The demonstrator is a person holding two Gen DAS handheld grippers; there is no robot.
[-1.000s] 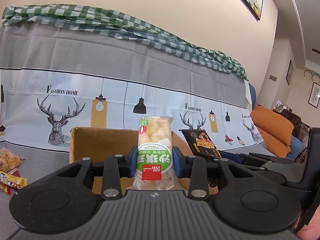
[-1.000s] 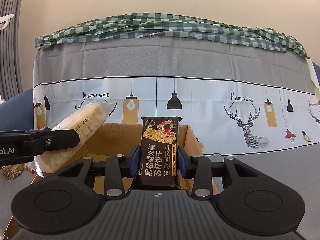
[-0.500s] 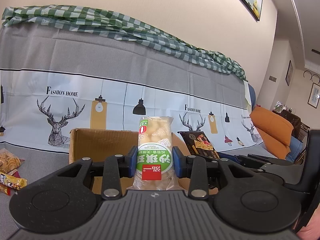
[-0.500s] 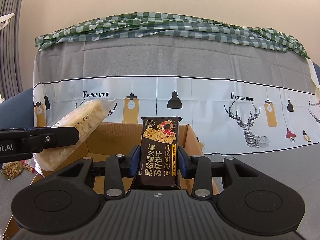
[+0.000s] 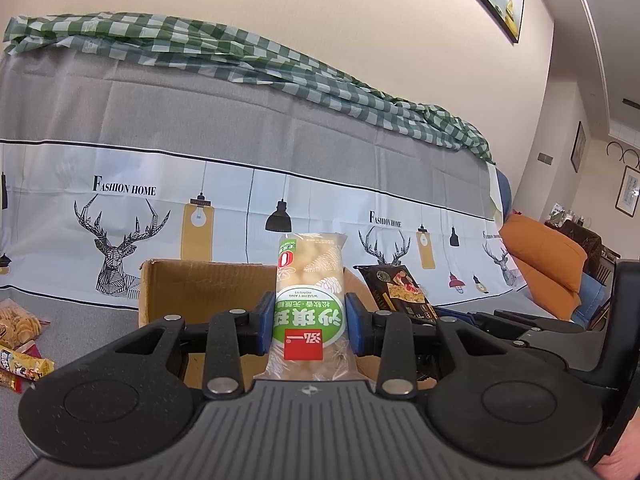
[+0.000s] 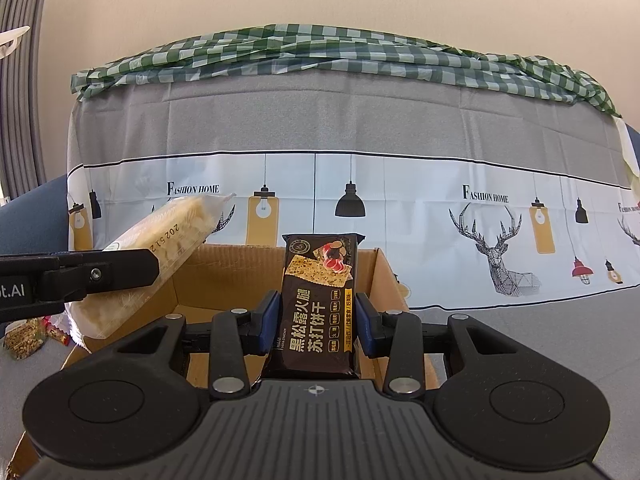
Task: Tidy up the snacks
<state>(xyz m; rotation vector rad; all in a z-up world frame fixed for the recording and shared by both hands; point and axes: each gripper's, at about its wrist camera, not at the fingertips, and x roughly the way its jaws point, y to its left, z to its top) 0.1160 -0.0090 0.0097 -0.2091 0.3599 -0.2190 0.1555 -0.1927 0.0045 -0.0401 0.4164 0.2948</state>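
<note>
My left gripper (image 5: 309, 322) is shut on a clear pastry pack with a green label (image 5: 309, 300), held upright over an open cardboard box (image 5: 208, 284). My right gripper (image 6: 316, 322) is shut on a dark cracker pack (image 6: 318, 300), also upright above the same cardboard box (image 6: 240, 264). In the right wrist view the left gripper (image 6: 80, 274) reaches in from the left with the pastry pack (image 6: 160, 248) tilted over the box's left wall. In the left wrist view the cracker pack (image 5: 400, 288) shows to the right, behind the pastry pack.
Loose snack packs (image 5: 18, 336) lie on the grey cover left of the box, and several more snack packs (image 6: 28, 332) show at the left edge. A sofa back draped with a deer-print cloth (image 6: 360, 200) rises behind. An orange cushion (image 5: 544, 260) sits at right.
</note>
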